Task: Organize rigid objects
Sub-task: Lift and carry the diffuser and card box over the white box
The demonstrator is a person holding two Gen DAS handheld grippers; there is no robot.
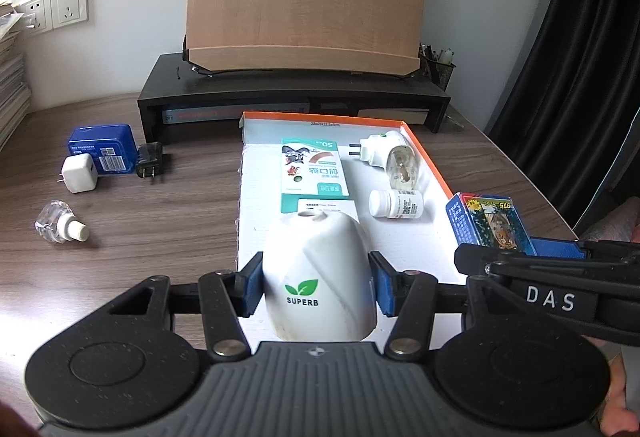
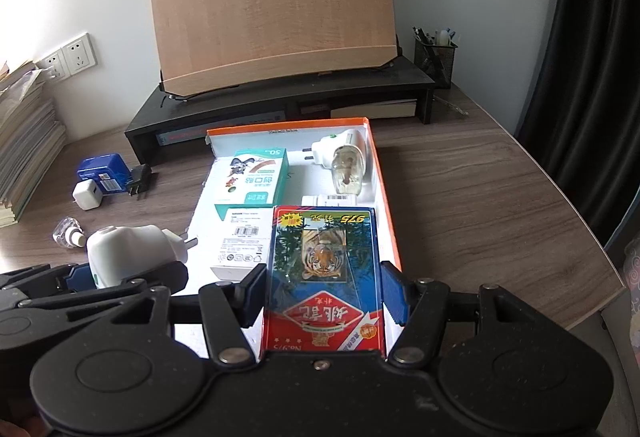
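Note:
My left gripper [image 1: 316,287] is shut on a white SUPERB plug-in device [image 1: 318,277], held over the near end of the orange-rimmed white tray [image 1: 428,161]. It also shows in the right wrist view [image 2: 128,249]. My right gripper [image 2: 324,293] is shut on a blue and red tiger card box [image 2: 324,277], held over the tray's near right side [image 2: 386,205]; the box also shows in the left wrist view [image 1: 492,223]. In the tray lie a green plaster box [image 1: 314,169], a white plug-in with bottle [image 1: 390,155], a white pill bottle [image 1: 396,203] and a white flat box [image 2: 240,241].
On the wooden desk left of the tray lie a blue box [image 1: 102,149], a white charger [image 1: 79,173], a black adapter [image 1: 150,159] and a clear refill bottle [image 1: 60,227]. A black monitor stand [image 1: 296,97] with a wooden board stands behind. Books are stacked at far left [image 2: 24,141].

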